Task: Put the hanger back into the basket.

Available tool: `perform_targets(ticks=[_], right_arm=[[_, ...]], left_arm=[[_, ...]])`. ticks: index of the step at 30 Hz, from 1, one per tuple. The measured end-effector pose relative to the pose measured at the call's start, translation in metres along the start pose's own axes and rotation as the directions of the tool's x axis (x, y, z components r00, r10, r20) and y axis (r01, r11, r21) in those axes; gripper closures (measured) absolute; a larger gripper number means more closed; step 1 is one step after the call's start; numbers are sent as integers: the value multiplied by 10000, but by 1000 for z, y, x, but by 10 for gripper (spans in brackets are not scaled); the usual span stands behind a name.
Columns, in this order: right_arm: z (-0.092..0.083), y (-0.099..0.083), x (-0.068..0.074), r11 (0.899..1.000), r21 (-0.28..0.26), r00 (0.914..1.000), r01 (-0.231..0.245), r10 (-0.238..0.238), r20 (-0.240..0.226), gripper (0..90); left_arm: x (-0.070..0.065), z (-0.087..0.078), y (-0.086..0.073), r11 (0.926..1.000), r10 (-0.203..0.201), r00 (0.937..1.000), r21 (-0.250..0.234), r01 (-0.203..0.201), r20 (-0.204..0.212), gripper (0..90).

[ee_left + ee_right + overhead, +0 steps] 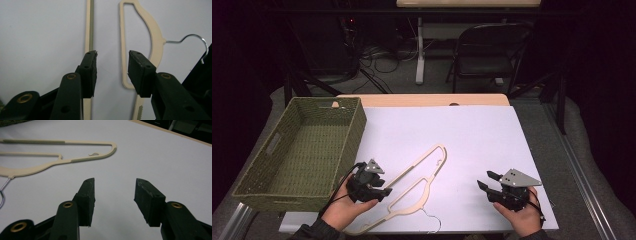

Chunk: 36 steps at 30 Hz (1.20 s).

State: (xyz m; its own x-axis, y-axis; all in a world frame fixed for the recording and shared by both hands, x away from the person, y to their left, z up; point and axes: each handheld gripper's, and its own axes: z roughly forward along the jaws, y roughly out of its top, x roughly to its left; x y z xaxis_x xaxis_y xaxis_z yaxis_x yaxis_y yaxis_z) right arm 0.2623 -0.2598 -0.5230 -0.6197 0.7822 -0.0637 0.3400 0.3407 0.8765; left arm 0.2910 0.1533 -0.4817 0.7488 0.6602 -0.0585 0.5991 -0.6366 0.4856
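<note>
A cream plastic hanger (409, 168) with a metal hook (432, 222) lies flat on the white table sheet (462, 130), slanting from the centre toward the front left. My left gripper (383, 190) sits at the hanger's lower left part. In the left gripper view the hanger (153, 30) runs under my left gripper (112, 56): one jaw stands over its straight ribbed bar, the other over its inner frame. Bare sheet shows between the pads, and its hook (197, 40) curls to the right. My right gripper (486, 180) rests open at the front right, away from the hanger (92, 157), my right gripper (115, 182) holding nothing.
A green woven basket (357, 130) stands at the table's left side, close to the left hand. Beyond the table's far edge stand a folding chair (492, 50) and cables on the floor. Bare sheet spreads between the two grippers and toward the back right.
</note>
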Motion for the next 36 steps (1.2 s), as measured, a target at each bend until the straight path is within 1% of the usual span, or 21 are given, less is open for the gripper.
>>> perform_targets(ticks=[2,5,7,10,11,15,19,20,21,24,27,29,33,36], right_arm=[[0,0,0,10000,6,10000,-9,9,2,503],[0,0,1,10000,19,10000,-3,3,-18,504],[0,0,1,10000,45,10000,23,-23,-37,503],[1,0,1,10000,43,10000,9,-9,-25,503],[1,0,1,10000,63,10000,8,-8,-4,504],[1,-1,1,10000,72,10000,10,-9,-29,503],[2,-1,1,9999,107,10000,40,-39,-73,503],[1,-1,1,9998,211,9999,50,-48,-95,503],[2,-1,1,9999,165,9999,46,-44,-92,503],[2,-1,1,9999,96,9999,63,-62,-80,503],[2,-1,1,9999,99,10000,49,-48,-78,503],[2,-1,0,9999,117,10000,43,-42,-80,504],[2,-1,0,9999,125,9999,50,-49,-96,503],[2,-1,0,9999,129,9999,55,-54,-103,503]], left_arm=[[0,3,3,9995,93,9999,315,-91,-39,598],[1,8,7,9966,-20,10000,819,18,18,598],[2,11,10,9930,-147,9998,1172,130,140,597],[2,13,16,9890,-304,9993,1451,270,215,598],[2,14,17,9879,-381,9991,1513,345,205,599],[0,20,22,9842,-388,9987,1738,327,317,602],[-3,28,26,9798,-172,9996,1995,120,243,602],[-3,28,26,9798,-172,9996,1995,120,243,609],[-5,31,27,9793,-77,9996,2026,23,258,629],[-7,37,30,9773,-22,9993,2119,-58,375,656],[-8,42,31,9752,0,9991,2211,-96,432,666],[-9,46,31,9752,2,9988,2212,-108,480,669],[-12,51,32,9735,158,9981,2270,-290,598,680],[-12,54,31,9721,174,9979,2326,-315,624,695]])
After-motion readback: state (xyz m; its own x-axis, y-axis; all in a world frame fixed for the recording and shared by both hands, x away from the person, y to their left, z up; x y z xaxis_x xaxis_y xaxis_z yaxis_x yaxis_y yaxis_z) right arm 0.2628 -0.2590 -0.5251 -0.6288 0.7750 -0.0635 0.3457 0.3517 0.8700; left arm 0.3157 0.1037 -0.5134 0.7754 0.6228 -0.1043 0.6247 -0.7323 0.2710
